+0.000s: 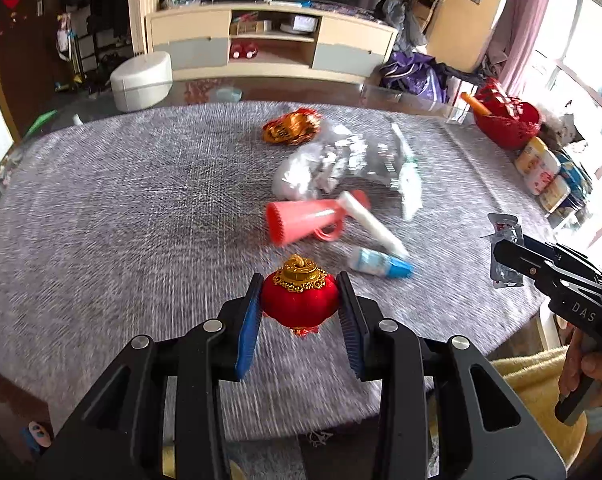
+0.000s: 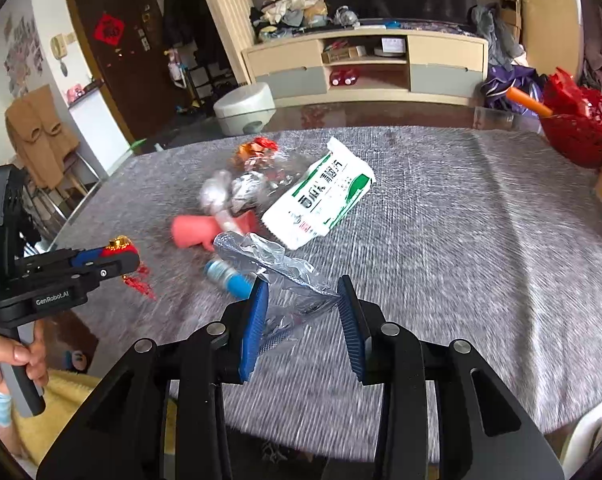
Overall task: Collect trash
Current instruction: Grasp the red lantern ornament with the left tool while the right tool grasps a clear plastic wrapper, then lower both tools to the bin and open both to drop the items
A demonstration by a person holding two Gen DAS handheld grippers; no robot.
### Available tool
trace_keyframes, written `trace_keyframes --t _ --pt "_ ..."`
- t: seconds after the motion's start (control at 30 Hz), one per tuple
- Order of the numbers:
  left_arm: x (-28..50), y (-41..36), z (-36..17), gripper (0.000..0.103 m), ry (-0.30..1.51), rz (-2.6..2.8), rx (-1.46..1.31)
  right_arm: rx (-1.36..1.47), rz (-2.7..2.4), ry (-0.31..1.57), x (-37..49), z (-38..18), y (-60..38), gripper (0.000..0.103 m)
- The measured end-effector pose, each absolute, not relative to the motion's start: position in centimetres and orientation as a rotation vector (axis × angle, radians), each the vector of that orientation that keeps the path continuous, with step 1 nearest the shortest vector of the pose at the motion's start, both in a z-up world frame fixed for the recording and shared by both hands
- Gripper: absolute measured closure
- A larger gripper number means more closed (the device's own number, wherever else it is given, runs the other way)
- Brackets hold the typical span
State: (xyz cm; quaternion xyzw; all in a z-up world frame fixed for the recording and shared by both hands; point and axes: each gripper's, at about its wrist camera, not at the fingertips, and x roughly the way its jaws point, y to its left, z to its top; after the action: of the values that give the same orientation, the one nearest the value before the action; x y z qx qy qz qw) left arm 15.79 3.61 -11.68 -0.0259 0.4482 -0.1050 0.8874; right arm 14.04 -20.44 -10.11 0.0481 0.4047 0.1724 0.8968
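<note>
My left gripper [image 1: 299, 294] is shut on a small red lantern ornament [image 1: 299, 304] with a gold top, held above the grey tablecloth [image 1: 121, 200]; it also shows in the right wrist view [image 2: 119, 249]. My right gripper [image 2: 303, 298] is shut on a crumpled clear plastic wrapper [image 2: 273, 268], which sticks out from its jaws in the left wrist view [image 1: 505, 248]. On the table lie a pink plastic cup [image 1: 301, 220], a white tube [image 1: 371, 222], a small blue-capped bottle [image 1: 381, 266], a white and green sachet [image 2: 321, 200], silver foil wrappers [image 1: 325, 166] and an orange-gold wrapper [image 1: 291, 126].
A red basket [image 1: 507, 120] and several small containers [image 1: 541, 168] stand at the table's right edge. A yellow towel [image 1: 533, 384] lies at the near edge. Beyond the table are a TV cabinet [image 1: 269, 40] and a white stool [image 1: 141, 80].
</note>
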Motion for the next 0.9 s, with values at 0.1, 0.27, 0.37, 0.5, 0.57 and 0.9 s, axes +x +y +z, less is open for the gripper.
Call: trace_keyframes --t 0.1,0.27,0.37,0.5,0.57,0.9 --pt "13.1 3.0 -10.5 0.069 0.906 -0.242 -0.059 0.092 0.353 0.825 11.6 -9.2 -20.7 0.066" --pt "8.2 1.7 -9.5 0.069 0.876 -0.277 -0.047 0.069 0.342 0.832 7.9 -8.7 -20.3 0.066" --pt "5.9 1.0 -9.8 0.069 0.881 -0.295 -0.044 0.075 0.329 0.842 6.3 -8.9 -20.1 0.066" --pt "3.4 0.2 -11.2 0.069 0.911 -0.307 -0.044 0.106 0.319 0.875 4.6 -10.1 -20.2 0.066" --pt "2.4 -0.1 -12.1 0.069 0.932 -0.31 -0.044 0.114 0.32 0.9 3.9 -11.0 -20.0 0.066" --pt "-0.2 -1.2 -18.7 0.069 1.078 -0.32 -0.062 0.151 0.307 1.059 1.8 -17.4 -18.8 0.066"
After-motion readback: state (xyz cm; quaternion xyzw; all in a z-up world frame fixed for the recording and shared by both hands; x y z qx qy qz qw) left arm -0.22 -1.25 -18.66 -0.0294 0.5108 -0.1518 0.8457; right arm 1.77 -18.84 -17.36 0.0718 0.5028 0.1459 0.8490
